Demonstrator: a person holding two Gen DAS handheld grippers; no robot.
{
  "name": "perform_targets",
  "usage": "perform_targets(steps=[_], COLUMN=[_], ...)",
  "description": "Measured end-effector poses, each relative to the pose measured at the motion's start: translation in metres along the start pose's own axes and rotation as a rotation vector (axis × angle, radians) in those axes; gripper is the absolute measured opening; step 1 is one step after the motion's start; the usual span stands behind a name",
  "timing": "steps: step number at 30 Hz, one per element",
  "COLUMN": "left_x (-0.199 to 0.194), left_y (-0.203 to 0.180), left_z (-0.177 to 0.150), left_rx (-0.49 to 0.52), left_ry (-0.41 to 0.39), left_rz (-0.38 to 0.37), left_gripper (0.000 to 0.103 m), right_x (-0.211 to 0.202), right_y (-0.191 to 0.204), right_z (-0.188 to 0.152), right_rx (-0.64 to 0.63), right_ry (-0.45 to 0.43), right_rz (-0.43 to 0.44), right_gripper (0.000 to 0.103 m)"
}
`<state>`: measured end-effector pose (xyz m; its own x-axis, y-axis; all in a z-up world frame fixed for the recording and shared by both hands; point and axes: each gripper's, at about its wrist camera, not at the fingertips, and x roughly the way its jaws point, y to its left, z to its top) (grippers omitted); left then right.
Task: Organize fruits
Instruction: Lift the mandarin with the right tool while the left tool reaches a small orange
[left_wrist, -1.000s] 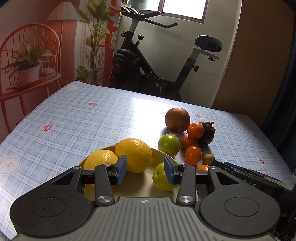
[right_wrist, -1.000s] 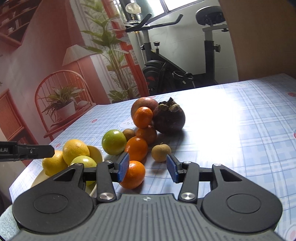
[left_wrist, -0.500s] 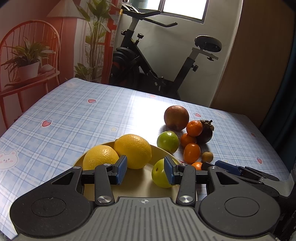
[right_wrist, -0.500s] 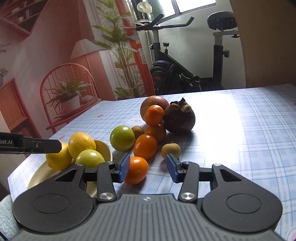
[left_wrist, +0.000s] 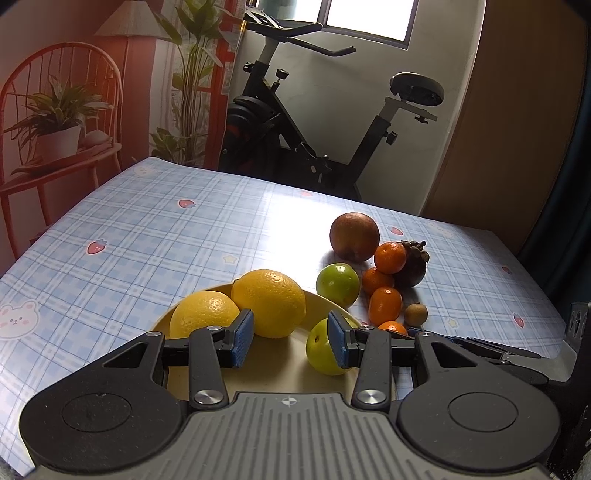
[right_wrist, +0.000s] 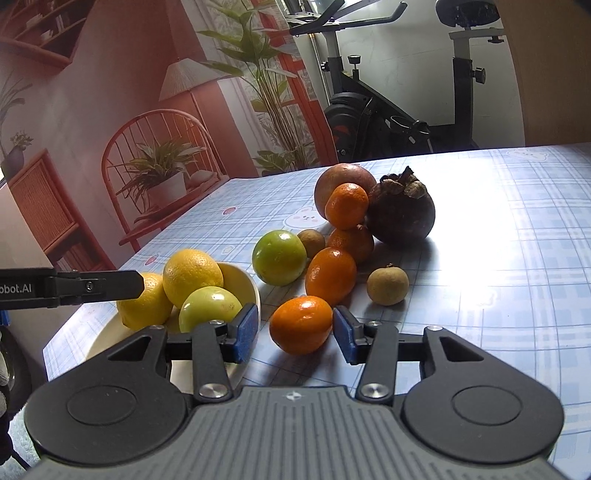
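We hold our left gripper (left_wrist: 290, 338) over the near rim of the bowl (left_wrist: 325, 300), its fingers wide with nothing between the pads; a green fruit (left_wrist: 322, 349) lies in the bowl just beyond the right pad, and two lemons (left_wrist: 269, 302) sit at the bowl's far-left side. Our right gripper (right_wrist: 295, 334) is low over the table (right_wrist: 509, 258), fingers wide, with the nearest mandarin (right_wrist: 301, 324) sitting in the gap; whether either pad touches it we cannot tell.

The rest of the fruit is heaped just right of the bowl: a green fruit (right_wrist: 279, 257) beside the rim, a second mandarin (right_wrist: 331, 276) behind the near one, two more stacked against a mangosteen (right_wrist: 402, 215), a large reddish fruit (right_wrist: 341, 181) at the back, and two small brown fruits, one (right_wrist: 388, 286) just right of the mandarins and one (right_wrist: 311, 238) tucked in the heap.

Open cloth lies to the right of the heap in the right view, and across the far and left parts of the table in the left view. The table's left edge runs close to the bowl in the right view.

Only the right view shows the gap around the near mandarin and the tucked brown fruit; there the left gripper's finger (right_wrist: 96, 287) juts in over a lemon. Only the left view shows the bowl's bare floor (left_wrist: 273, 363) and the right gripper's fingers (left_wrist: 491, 350) at the table's right.
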<state>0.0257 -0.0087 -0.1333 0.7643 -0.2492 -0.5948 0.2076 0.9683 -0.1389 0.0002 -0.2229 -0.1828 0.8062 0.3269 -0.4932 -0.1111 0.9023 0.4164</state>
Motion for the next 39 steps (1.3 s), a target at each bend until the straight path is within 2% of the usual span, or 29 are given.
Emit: perform_targets(steps=[1,6,19,39], left_x=[0.000,0.000,-0.001,0.003], left_y=[0.000,-0.001,-0.007,-0.008], left_z=[0.000,0.000,0.000,-0.002], left_rx=[0.000,0.001,0.013,0.028], left_ry=[0.000,0.000,0.000,0.017], left_rz=[0.000,0.001,0.005,0.010], left_gripper=[0.045,0.045,0.045,0.045], right_x=[0.000,-0.002,-0.028,-0.007], right_y=[-0.001,0.001,-0.013,-0.021], right_z=[0.000,-0.001,-0.002,0.007], right_rx=[0.006,0.002,-0.131,-0.115], right_ry=[0.001,-0.002,-0.030,0.006], right_rz=[0.000,-0.006,-0.170,-0.114], right_gripper=[0.038,0.038,0.038,0.041])
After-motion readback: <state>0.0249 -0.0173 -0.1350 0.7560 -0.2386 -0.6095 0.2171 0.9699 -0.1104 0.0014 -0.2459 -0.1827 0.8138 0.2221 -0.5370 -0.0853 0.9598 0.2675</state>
